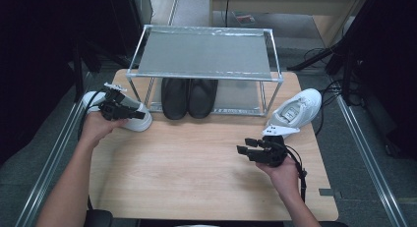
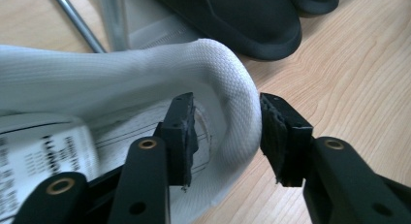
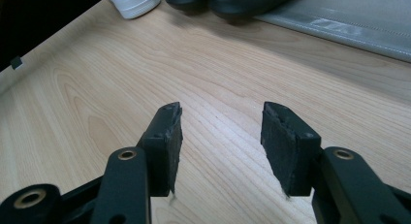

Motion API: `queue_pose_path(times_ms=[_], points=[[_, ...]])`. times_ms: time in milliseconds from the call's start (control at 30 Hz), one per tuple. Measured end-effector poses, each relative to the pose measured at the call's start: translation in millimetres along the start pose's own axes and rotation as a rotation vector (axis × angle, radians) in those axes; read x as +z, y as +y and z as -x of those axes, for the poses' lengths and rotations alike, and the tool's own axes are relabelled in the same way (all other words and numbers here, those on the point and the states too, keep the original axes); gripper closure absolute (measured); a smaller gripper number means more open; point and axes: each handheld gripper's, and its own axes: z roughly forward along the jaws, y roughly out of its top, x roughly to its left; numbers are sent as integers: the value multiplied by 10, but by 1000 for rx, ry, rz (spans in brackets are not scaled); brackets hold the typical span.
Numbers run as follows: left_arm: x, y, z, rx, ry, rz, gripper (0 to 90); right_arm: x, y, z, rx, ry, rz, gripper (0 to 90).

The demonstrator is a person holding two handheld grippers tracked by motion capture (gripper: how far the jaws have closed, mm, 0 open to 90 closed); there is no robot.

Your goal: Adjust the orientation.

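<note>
Knit white fabric fills the left gripper view: the padded heel collar of the left white sneaker [image 2: 145, 73] stands between the jaws of the left hand-held gripper [image 2: 228, 136], one pad inside the shoe's opening over the printed insole, the other outside against the heel. The outer pad looks to touch the fabric, while the inner pad appears just short of the lining, so the jaws straddle the collar rather than clamp it. Past that hand-held gripper's tips lie the black shoes [image 2: 247, 20] and a leg of the metal rack [image 2: 80, 25]. From the high view the left hand-held gripper [image 1: 118, 108] sits over the same sneaker [image 1: 135, 120] at the tabletop's [image 1: 196, 163] left edge; the shoe's long axis runs roughly across the tabletop, though which end is which is hard to read from there. That view also shows the black pair [image 1: 189, 97] tucked side by side under the rack [image 1: 206, 52], and a second white sneaker [image 1: 295, 111] just beyond the right hand-held gripper [image 1: 246, 146], its toe pointing up and away to the far right, its heel nearest that hand-held gripper. In the right gripper view the right hand-held gripper [image 3: 220, 146] has its jaws wide apart with bare wood between them, the left sneaker's sole [image 3: 133, 3] far ahead.
</note>
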Motion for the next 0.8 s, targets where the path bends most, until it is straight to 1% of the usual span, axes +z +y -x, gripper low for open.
queue_pose_path(times_ms=[33, 67, 100, 133, 200, 233, 267, 333, 467, 533, 633, 733, 767, 800], points=[[45, -3, -7, 3, -3, -17, 621, 2, -1, 0, -1, 0, 0, 509], [91, -19, -12, 4, -13, -16, 656, 6, -2, -1, -1, 0, -1, 508], [102, -27, -15, 6, -31, -10, 694, 8, -3, -3, -2, -1, -2, 508], [102, -38, -13, 12, -33, 6, 710, 9, -4, -3, -2, 0, -1, 508], [94, -43, -1, 16, -28, 5, 742, 8, -5, -6, 0, 0, -2, 508], [86, -46, 17, 30, -17, 8, 754, 8, -5, -4, -1, 0, 0, 508], [75, -45, 26, 35, -8, 9, 766, 8, -6, -2, -1, 0, -1, 508], [38, -43, 24, 26, -13, 10, 776, 9, -6, 2, 0, 2, 0, 509], [-75, -64, 31, 3, -41, 32, 784, 11, -4, -1, -1, 2, -1, 509], [-126, -76, 63, 7, -49, 41, 786, 14, -2, -1, 0, 1, -1, 509], [-205, -98, 121, -6, -85, 57, 786, 20, 1, -1, 2, 1, -3, 509], [-272, -103, 201, -11, -99, 60, 784, 22, 4, -3, 3, 2, -3, 509], [-294, -106, 227, -16, -99, 67, 783, 23, 3, -4, 2, 2, -3, 509], [-326, -111, 261, -17, -108, 70, 783, 23, 3, -3, -2, 1, -2, 509]])
